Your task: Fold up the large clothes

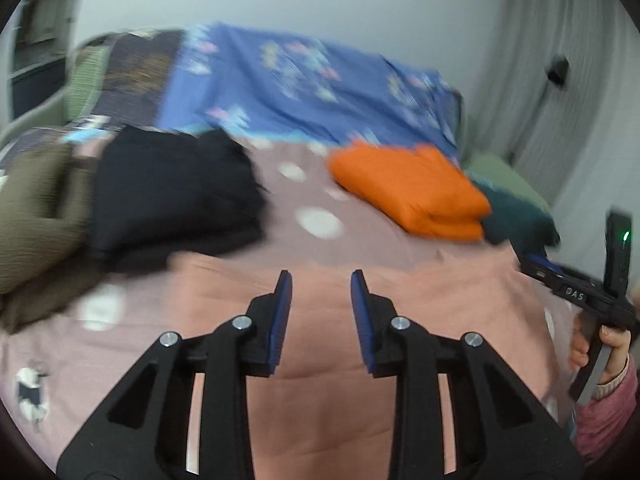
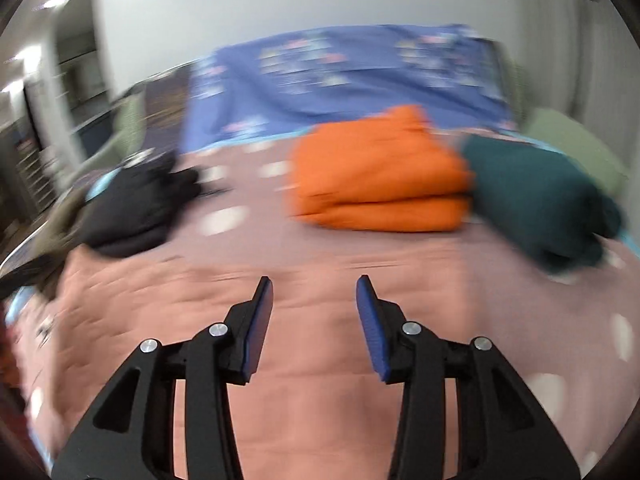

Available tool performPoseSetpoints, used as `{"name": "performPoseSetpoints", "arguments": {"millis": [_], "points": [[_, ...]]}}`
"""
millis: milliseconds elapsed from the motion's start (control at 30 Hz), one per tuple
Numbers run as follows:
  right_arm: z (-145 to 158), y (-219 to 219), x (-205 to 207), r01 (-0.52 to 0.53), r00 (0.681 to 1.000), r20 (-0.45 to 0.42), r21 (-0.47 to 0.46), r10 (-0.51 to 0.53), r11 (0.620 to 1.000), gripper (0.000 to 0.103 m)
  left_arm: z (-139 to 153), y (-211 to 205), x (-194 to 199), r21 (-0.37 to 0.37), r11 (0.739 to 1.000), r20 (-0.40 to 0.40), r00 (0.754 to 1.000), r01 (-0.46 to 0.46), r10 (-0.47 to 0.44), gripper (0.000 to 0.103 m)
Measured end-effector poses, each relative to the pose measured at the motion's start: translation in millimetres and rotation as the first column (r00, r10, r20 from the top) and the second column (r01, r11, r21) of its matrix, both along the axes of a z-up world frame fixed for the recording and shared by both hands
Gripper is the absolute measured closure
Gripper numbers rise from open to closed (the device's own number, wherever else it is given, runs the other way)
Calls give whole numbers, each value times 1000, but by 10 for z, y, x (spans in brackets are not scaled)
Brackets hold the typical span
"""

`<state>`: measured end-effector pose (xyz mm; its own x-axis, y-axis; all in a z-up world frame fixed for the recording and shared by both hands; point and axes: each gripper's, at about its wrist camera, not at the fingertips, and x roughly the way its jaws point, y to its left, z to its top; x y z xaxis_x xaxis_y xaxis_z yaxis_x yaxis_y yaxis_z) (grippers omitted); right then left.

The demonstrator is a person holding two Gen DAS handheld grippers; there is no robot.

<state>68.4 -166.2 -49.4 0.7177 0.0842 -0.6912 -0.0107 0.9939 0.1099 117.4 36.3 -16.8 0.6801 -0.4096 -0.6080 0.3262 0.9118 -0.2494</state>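
The left gripper [image 1: 321, 276] had its blue-padded jaws standing apart with nothing between them, aimed forward over a salmon-pink garment [image 1: 328, 360]. The right gripper [image 2: 314, 280] was likewise parted and empty, its jaws a little wider, above the same garment [image 2: 312, 340]. In the left view the right gripper's body appeared at the far right edge, held by the person's right hand [image 1: 604, 348].

The garment lay spread flat on the bed [image 1: 312, 216], filling the near part of both views, its far edge straight across just beyond the fingertips. It looked soft, limp and fairly light, likely to sag and drag when lifted, so edges or corners seemed the best holds.

Beyond lay a folded orange garment [image 2: 376, 184], a dark green one [image 2: 536, 200] touching it, and a black heap [image 1: 172, 192]. Both views were blurred.
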Motion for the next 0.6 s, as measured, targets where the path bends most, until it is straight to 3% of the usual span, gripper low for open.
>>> {"name": "performPoseSetpoints", "arguments": {"millis": [67,100,133,167,200,233,267,433,600], "points": [[-223,196,135,-39,999,-34,-39,38,998,60,-273,-342,163,61,998,-81,997,22,-17,73],[-439,206,239,-10,997,-79,-117,1,993,60,-363,-404,204,87,996,-102,995,24,-15,71],[-643,146,334,6,994,-110,-155,-23,988,60,-542,-489,287,168,986,-117,993,14,6,69],[-768,82,372,-4,992,-122,-131,-12,991,60,-676,-498,307,210,978,-105,994,15,7,69],[-904,-36,401,-10,992,-123,-61,2,998,59,-792,-499,331,211,977,-92,996,32,-12,68],[-904,-130,386,-4,994,-109,4,4,1000,60,-880,-447,362,163,986,-95,995,42,-27,68],[-874,-146,387,-3,994,-106,12,4,1000,60,-881,-398,369,125,991,-101,995,38,-25,68],[-861,22,413,-1,995,-95,-82,-7,997,60,-842,-445,330,133,990,-84,996,37,-26,68],[-451,70,224,49,996,-71,-26,-50,998,60,-492,-395,209,79,997,-47,999,27,-23,69]]}}
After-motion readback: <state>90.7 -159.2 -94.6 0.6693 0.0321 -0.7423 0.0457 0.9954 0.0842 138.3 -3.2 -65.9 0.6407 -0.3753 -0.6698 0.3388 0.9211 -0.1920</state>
